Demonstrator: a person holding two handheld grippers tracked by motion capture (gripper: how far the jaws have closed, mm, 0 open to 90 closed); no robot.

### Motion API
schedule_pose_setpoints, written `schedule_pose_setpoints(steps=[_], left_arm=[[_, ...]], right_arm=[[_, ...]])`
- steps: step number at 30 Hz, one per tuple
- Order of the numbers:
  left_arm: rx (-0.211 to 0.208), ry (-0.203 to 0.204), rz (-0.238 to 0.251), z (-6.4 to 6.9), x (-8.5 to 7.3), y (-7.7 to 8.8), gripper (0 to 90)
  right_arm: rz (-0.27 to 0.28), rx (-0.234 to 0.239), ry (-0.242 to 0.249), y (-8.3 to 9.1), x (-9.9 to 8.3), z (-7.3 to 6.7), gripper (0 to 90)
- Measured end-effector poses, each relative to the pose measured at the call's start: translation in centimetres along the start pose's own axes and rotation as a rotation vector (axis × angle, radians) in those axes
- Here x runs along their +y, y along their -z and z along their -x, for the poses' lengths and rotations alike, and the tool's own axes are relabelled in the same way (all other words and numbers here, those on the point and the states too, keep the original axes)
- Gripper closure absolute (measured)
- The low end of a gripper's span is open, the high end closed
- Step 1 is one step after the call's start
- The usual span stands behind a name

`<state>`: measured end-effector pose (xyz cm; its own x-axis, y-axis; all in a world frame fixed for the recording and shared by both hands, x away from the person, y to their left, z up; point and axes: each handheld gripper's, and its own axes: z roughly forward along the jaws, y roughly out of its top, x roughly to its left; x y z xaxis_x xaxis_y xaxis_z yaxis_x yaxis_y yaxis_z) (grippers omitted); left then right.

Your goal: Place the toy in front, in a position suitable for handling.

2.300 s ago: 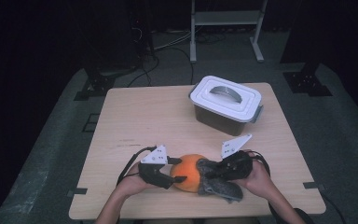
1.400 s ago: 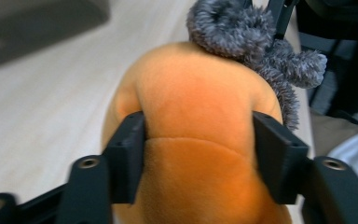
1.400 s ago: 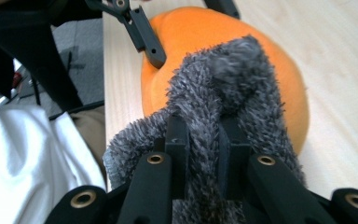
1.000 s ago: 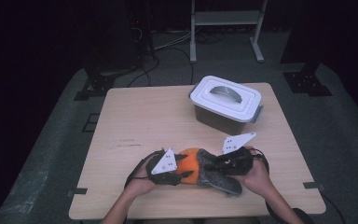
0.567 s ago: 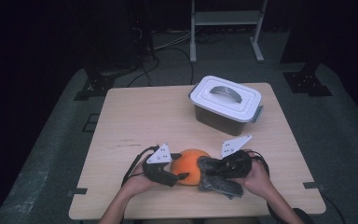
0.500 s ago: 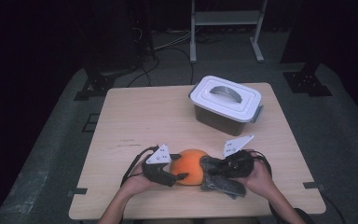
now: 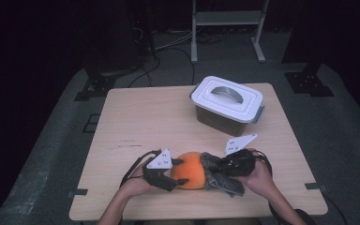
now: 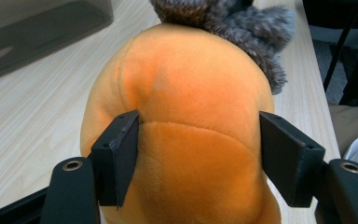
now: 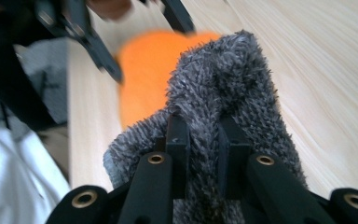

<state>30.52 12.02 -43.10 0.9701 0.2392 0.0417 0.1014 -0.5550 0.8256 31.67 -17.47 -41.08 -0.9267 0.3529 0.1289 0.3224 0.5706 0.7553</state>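
Since a second ago, the left hand-held gripper (image 7: 174, 172) has drawn back from over the orange plush toy (image 7: 190, 169) to its 9 o'clock side, its jaws having just been opening with the toy's rounded end between them. In the left gripper view the left jaw pad dents the plush while the right pad stands just beside it, so the grip reads as loose rather than clamped. The right hand-held gripper (image 9: 201, 140) is closed tight on the grey fleecy cover (image 9: 223, 93), pinching a fold of it at the toy's 3 o'clock side.

Progress, as judged: the work appears to be separating toy and cover. The orange body lies largely bare, with the cover bunched at one end and touching it, so the final parting is left. Toy and cover rest on the bench (image 7: 150, 117) near its 6 o'clock edge.

Materials: the toy is a smooth, short-pile, egg-shaped plush with a visible seam (image 8: 191, 128); the cover is shaggy, long-pile, limp fabric. A translucent box with a white handled lid (image 7: 227, 97), still shut, stands toward 1 o'clock, well apart. The bench top is pale wood grain.
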Motion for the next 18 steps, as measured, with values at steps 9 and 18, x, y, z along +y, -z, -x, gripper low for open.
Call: schedule_pose_setpoints(steps=[9,18], left_arm=[[-0.006,-0.002,0.000,0.1,0.0,-0.1,30.7],[-0.013,0.074,0.034,-0.4,0.7,0.7,17.9]], right_arm=[[0.035,-0.008,-0.006,1.1,0.1,0.1,76.8],[-0.010,0.062,0.009,-0.2,0.1,-0.3,76.3]])
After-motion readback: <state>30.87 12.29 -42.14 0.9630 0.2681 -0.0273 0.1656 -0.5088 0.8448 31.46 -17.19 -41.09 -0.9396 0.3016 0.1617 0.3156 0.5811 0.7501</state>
